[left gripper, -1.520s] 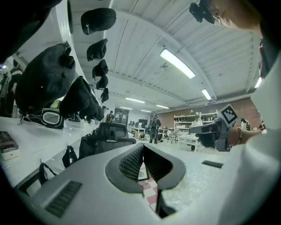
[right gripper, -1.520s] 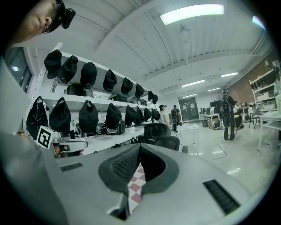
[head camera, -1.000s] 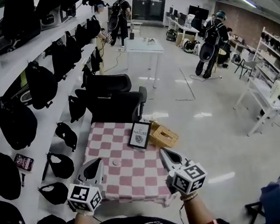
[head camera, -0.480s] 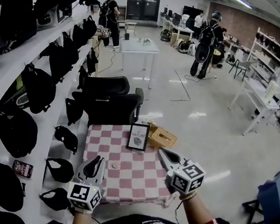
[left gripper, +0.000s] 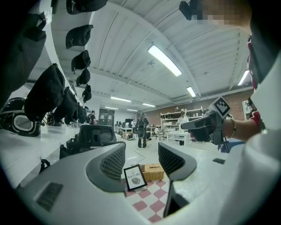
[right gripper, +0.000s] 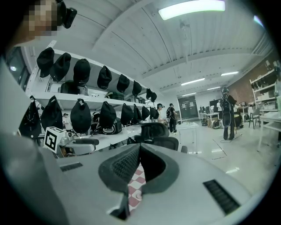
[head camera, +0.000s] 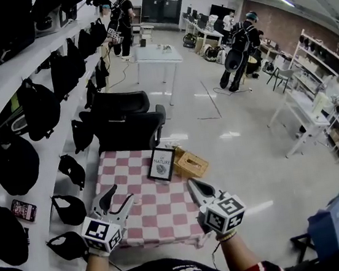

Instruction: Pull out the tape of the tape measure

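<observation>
Seemingly not yet begun. On the checked cloth of the counter (head camera: pixel 161 216), a small pale round thing taken here for the tape measure (right gripper: pixel 138 195): lying flat, untouched, with no tape drawn out as far as can be made out. Over the counter's near edge, the left claw (head camera: pixel 121 192) released, with jaws just swung wide apart and an empty gap between; the right claw (head camera: pixel 192 183) clenched tip to tip on nothing. Both short of the tape measure, by the look of it. Left to do, then, nearly everything: reaching in from the counter's near edge, steadying the case, pinching the tape's end, drawing it out.

Caught only by the right gripper view: the tape measure itself, low in the slit beneath the meeting tips. Missing from the head view, probably hidden behind a jaw of the left claw; missing too from the left gripper view. Offered instead by the head view: both claws side by side, a framed sign (head camera: pixel 161 164) standing at the counter's far edge, a woven box (head camera: pixel 189 164) at the counter's far right corner, black chairs (head camera: pixel 128 128) beyond the counter's far side. Added by the left gripper view: sign and box framed in the open gap, well past the jaws, and the right claw off to one side of the counter.
</observation>
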Action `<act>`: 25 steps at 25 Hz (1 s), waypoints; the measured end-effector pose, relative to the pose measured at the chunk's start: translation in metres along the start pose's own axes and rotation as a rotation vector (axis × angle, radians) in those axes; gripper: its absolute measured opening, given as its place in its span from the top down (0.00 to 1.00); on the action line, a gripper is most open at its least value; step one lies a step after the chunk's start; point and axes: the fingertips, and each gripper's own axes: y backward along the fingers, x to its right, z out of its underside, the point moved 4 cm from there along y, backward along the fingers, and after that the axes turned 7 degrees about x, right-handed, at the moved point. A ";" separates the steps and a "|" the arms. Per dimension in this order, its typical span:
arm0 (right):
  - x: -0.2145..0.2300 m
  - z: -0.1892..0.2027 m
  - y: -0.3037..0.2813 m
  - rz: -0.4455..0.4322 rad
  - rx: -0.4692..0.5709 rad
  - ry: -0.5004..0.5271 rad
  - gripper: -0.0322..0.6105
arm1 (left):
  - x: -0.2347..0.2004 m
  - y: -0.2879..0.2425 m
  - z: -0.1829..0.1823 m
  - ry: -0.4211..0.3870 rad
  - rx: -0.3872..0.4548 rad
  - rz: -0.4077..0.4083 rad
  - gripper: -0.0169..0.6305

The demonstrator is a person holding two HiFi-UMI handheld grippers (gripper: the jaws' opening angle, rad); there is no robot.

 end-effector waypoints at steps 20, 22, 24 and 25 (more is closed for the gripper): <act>-0.028 0.026 -0.008 0.072 -0.034 0.002 0.95 | -0.028 -0.005 0.076 -0.005 -0.131 0.082 0.63; -0.025 0.032 -0.011 0.071 -0.047 0.003 0.95 | -0.028 -0.009 0.089 -0.011 -0.153 0.087 0.63; -0.020 0.037 -0.016 0.068 -0.057 0.006 0.95 | -0.027 -0.014 0.106 -0.025 -0.183 0.093 0.63; -0.017 0.040 -0.018 0.064 -0.063 0.005 0.95 | -0.026 -0.017 0.114 -0.037 -0.200 0.096 0.63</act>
